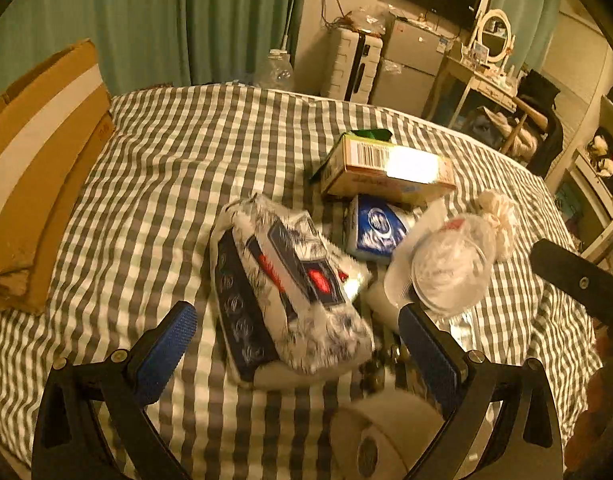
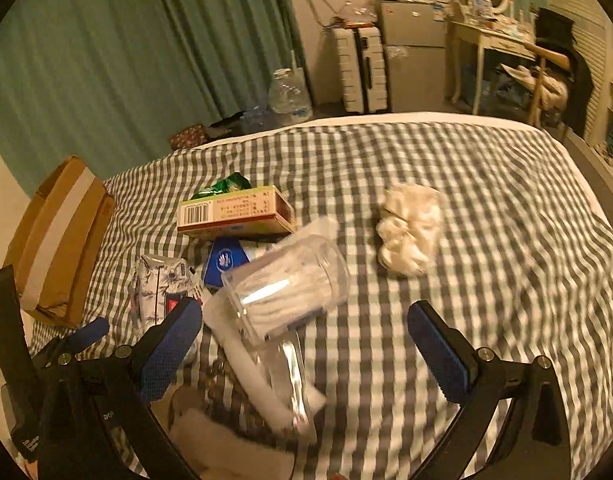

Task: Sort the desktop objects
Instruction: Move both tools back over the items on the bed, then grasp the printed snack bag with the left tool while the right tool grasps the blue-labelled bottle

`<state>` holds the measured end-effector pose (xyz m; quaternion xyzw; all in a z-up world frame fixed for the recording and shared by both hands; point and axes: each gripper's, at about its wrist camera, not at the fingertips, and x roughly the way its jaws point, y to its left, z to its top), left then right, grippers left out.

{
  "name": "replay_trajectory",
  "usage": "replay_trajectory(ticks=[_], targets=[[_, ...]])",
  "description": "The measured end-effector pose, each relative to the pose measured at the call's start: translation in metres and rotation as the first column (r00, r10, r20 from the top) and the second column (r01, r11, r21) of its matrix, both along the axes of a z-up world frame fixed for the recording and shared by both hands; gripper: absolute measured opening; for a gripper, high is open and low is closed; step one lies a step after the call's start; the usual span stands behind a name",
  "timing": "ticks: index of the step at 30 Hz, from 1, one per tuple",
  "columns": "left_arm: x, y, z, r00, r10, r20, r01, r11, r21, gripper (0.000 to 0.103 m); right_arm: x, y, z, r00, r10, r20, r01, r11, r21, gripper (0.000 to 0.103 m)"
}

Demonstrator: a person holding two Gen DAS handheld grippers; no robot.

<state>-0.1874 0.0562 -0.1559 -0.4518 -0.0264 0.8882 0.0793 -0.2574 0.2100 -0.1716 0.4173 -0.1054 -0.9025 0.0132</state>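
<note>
A pile of objects lies on the grey checked cloth [image 1: 186,152]. My left gripper [image 1: 302,332] is open and hovers over a white patterned tissue pack [image 1: 286,284], which sits between its fingers. My right gripper [image 2: 306,320] is open just in front of a clear plastic jar of cotton swabs [image 2: 286,284] lying on its side. The jar also shows in the left wrist view [image 1: 450,264]. Behind are a barcode carton [image 2: 234,212], a blue-and-white packet [image 2: 224,262] and a crumpled white wad [image 2: 410,232].
A cardboard box [image 1: 38,176] stands at the left edge of the cloth. A green wrapper [image 2: 226,184] lies behind the carton. A white tube and clear wrapper [image 2: 274,384] lie near my right gripper. Furniture, a suitcase and a water jug stand beyond the far edge.
</note>
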Motion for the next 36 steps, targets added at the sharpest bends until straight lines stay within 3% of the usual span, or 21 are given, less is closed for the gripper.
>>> replay_trajectory(ticks=[5,9,14,16,22,24,31,36], targets=[[-0.013,0.004,-0.015,1.0,-0.003,0.023,0.003,1.0,-0.012,0.103,-0.022,-0.01,-0.01,0.998,0.066,0.017,-0.066,0.997,0.03,0.101],[-0.023,-0.003,-0.032,0.997,0.027,0.077,-0.029,0.999,0.019,0.102,-0.034,-0.017,-0.018,0.995,0.089,0.036,-0.091,0.995,0.05,0.101],[-0.028,-0.015,-0.045,0.992,0.051,0.113,-0.055,0.998,0.035,0.074,-0.049,-0.015,-0.039,0.993,0.084,0.084,-0.088,0.995,0.046,0.101],[-0.025,-0.017,-0.042,0.993,0.053,0.102,-0.059,0.997,0.053,0.053,-0.053,-0.015,-0.046,0.991,0.089,0.098,-0.093,0.995,0.037,0.101],[-0.016,-0.019,-0.036,0.996,0.048,0.074,-0.051,0.998,0.036,0.03,-0.057,-0.018,-0.051,0.988,0.106,0.115,-0.112,0.993,0.042,0.101],[-0.015,-0.02,-0.035,0.996,0.049,0.072,-0.052,0.998,0.043,0.024,-0.06,-0.018,-0.061,0.98,0.11,0.166,-0.117,0.993,0.031,0.101],[-0.011,-0.029,-0.023,0.996,0.073,0.045,-0.076,0.996,0.048,0.021,-0.043,-0.026,-0.058,0.985,0.109,0.135,-0.118,0.991,0.062,0.097],[0.001,-0.032,0.0,0.997,0.071,-0.013,-0.071,0.997,0.02,0.021,-0.018,-0.038,-0.028,0.991,0.11,0.079,-0.118,0.987,0.107,0.096]])
